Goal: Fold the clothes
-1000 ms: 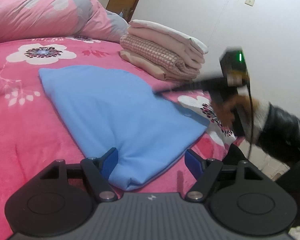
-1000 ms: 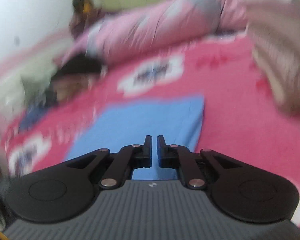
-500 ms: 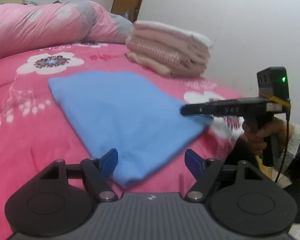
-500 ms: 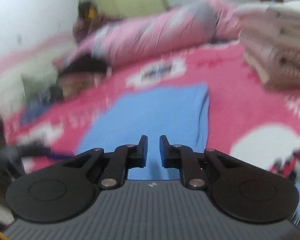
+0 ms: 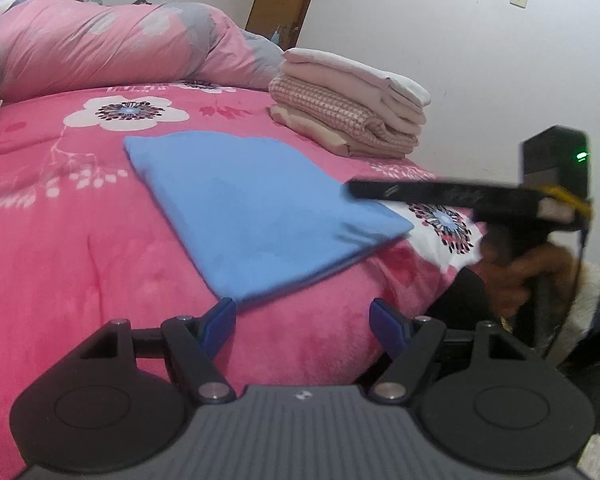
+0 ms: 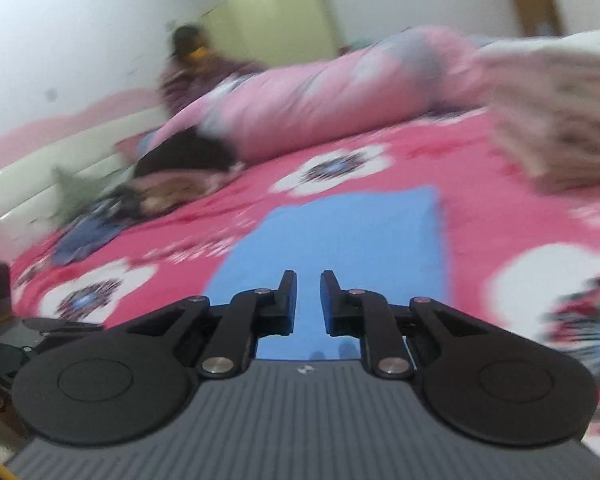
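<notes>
Left wrist: left gripper (image 5: 302,316) wide apart, empty, just short of folded blue garment (image 5: 252,212) on pink bedspread (image 5: 80,248). Right wrist: heavily blurred; right gripper (image 6: 308,300) narrowly parted, empty, over garment (image 6: 340,236).

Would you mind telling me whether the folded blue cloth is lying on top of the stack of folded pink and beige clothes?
No, the folded blue cloth lies flat on the pink floral bedspread, apart from the stack of folded pink and beige clothes.

Even soft light; right view motion-blurred (edges fisheye-bent).
</notes>
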`<state>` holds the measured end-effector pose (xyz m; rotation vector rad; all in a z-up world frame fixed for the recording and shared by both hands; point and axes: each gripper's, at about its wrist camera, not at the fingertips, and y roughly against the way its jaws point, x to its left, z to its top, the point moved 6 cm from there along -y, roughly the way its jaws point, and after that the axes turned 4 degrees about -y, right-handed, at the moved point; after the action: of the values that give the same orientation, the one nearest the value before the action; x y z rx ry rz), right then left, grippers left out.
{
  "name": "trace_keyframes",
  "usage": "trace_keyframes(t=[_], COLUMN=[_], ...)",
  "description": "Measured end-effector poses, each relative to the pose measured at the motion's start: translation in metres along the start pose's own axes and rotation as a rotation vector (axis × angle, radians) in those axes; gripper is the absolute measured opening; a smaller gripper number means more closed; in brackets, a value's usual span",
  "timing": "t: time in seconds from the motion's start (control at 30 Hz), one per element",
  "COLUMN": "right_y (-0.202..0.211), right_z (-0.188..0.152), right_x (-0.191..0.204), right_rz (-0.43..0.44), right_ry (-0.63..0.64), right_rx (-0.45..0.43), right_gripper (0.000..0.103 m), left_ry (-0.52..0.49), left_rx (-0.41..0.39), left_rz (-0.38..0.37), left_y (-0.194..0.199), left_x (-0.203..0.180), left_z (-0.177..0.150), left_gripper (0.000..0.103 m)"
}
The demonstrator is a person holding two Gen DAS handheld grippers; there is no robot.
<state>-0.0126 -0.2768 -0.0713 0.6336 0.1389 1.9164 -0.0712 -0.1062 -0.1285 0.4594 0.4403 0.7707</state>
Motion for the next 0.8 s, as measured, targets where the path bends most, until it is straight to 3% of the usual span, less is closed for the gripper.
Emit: trace_keyframes(t=[0.13,0.23,0.33,0.5,0.7,0.8], right_y=[-0.014,0.015,0.028,0.013,-0.028,-0.041], right_z=[-0.028,-0.033,-0.028,-0.013,-0.017,-0.034], right_x=[-0.018,-0.029,-0.026,0.019,0.052,0.056], right_rz=[-0.059,-0.089,-0.167,-0.013,0.14,0.176], right_ry=[-0.015,-0.063,-0.015,0.048,0.072,0.065], right_rx=[0.105,0.08,0.066,0.017,0.073,0.148], right_gripper=[0.007,0.007,0.013,0.013,0.013,0.013], left_ry=[0.017,0.037,0.064,0.099,0.155,0.176], left_rx=[-0.003,-0.007,-0.01,-0.022,-0.052,-0.08], left_rz=[0.006,0.014,0.013,0.031,0.073,0.103], left_y=[0.007,0.01,0.012,0.019,0.031,0.038], left_x=[0.0,0.005,0.009,0.011,0.021,0.027], left_z=[-0.006,-0.009,-0.011,-0.017,-0.019,-0.015], left_gripper=[0.075,0.075,0.075,0.075,0.074,0.074])
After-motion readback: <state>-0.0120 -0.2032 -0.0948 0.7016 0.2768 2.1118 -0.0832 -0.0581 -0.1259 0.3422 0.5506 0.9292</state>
